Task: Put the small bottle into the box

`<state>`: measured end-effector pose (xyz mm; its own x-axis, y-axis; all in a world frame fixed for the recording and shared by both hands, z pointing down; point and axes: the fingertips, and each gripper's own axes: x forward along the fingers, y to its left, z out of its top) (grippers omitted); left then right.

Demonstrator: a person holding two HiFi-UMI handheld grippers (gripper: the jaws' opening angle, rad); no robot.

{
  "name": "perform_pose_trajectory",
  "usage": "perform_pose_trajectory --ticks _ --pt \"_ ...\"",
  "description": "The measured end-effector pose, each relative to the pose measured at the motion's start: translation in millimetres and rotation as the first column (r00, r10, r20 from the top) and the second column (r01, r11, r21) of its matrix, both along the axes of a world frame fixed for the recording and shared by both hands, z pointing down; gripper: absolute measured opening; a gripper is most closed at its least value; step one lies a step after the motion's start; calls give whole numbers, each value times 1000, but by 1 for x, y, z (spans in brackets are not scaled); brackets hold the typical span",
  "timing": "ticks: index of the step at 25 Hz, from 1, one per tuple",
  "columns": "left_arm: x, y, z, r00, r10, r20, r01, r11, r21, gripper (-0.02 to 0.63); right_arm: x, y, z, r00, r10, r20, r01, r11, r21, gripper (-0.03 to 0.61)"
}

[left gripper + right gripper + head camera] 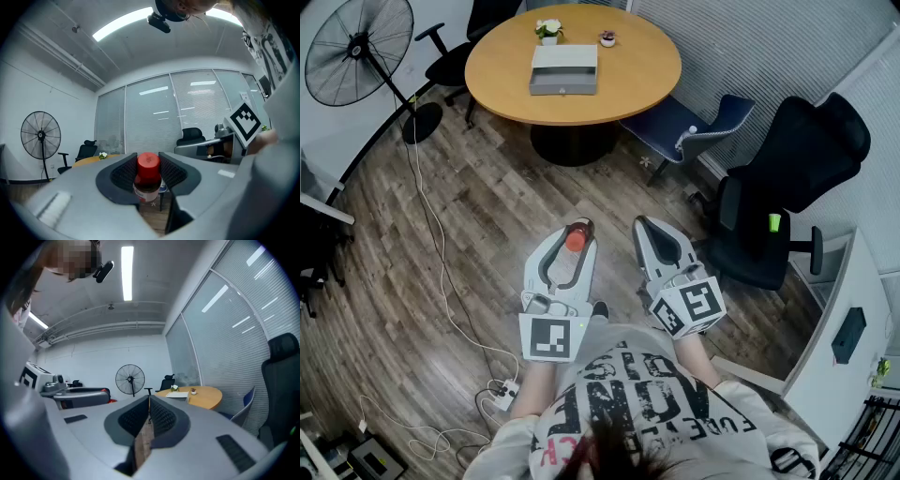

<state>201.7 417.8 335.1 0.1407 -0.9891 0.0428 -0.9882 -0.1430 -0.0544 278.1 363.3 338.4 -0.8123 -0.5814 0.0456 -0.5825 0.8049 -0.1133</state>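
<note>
The small bottle (148, 177), red-capped with dark contents, sits upright between the pads of the left gripper (572, 240), which is clamped on its sides and held level in front of the person. Its white label carries print, but this is too small and too far inside the jaws to read. The right gripper (149, 405) has its jaws pressed together with nothing between them.

The box (563, 69), grey and flat, lies on the round wooden table (647, 80) well apart from both grippers, with a potted white flower (548, 31) and a smaller pot (607, 38) just behind it.

Only the head view shows the person's shirt (647, 403), printed in large dark letters that seem to include "ONE", though the folds break the words. It alone shows the cables (441, 281) trailing over the wood floor. The black-and-white marker cube (551, 337) on the left gripper bears a square pattern, not writing. The standing fan (130, 379) shows in all three views.
</note>
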Motion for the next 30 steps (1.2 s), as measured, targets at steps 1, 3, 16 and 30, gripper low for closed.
perform_pose_trajectory --ticks 1,3,16,30 --pt "0 -1 0 1000 -4 -1 4 1000 1 150 0 -1 0 1000 -3 1 3 1000 1 15" --pt "-1 -4 -1 1000 -12 -4 13 1000 3 150 -1 -4 -1 1000 -9 2 9 1000 3 15" --pt "9 -16 -5 999 -45 -4 45 999 10 150 13 -19 -4 999 -36 13 36 999 12 15" --pt "5 -25 -10 999 -40 0 40 999 11 150 27 -30 -7 998 14 67 -13 1000 -18 15"
